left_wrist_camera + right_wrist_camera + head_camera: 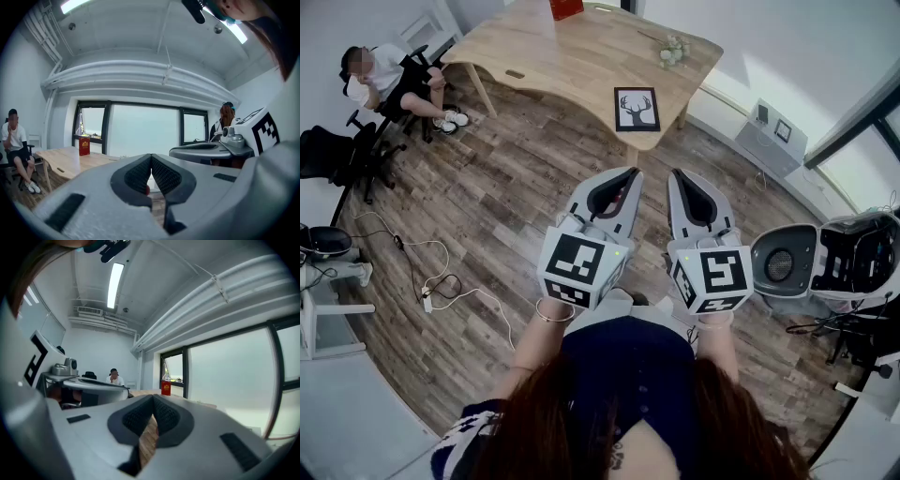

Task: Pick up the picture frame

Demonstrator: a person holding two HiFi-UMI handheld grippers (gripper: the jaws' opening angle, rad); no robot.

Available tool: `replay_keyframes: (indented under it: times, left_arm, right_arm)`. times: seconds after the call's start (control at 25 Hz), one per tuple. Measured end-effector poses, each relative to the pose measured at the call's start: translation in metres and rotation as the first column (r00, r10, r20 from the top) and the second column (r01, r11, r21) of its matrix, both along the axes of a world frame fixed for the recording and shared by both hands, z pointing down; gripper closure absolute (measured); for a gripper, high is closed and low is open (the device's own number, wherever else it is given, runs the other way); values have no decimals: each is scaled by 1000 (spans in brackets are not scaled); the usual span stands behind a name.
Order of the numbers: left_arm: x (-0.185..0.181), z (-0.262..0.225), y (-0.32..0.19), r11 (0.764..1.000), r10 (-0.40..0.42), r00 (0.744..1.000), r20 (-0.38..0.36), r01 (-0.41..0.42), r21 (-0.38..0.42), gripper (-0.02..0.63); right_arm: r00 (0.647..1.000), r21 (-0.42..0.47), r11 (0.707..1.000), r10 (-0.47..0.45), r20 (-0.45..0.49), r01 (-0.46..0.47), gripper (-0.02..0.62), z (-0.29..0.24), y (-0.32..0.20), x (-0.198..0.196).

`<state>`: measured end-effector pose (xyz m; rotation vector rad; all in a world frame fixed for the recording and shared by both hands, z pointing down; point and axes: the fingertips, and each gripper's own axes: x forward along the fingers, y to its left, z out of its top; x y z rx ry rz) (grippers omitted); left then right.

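L gripper (628, 173) & R gripper (677, 174) level, side by side, both closed empty, picture frame (637, 109) ahead.

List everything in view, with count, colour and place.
table: one, light wood, far side of the room
picture frame: one, black, lying on the table's near corner
box: one, red, table's far edge
flowers: one bunch, pale, table's right side
seated person: one, white top, on a chair left of the table
office chair: one, black, far left
cables: several, white and black, floor at left
machine: one, white and black, far right
left gripper: one, grey, shut, empty
right gripper: one, grey, shut, empty
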<state>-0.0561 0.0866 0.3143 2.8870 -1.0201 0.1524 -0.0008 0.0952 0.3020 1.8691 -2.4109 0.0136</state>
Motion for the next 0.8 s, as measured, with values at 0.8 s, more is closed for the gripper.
replay_keyframes:
  times: [0.8]
  left_arm:
    - [-8,24,-60,998,19,1000,-24,-21,-54,580]
  right_arm:
    - [996,-28,998,62,70,-60,571,18,-41,1]
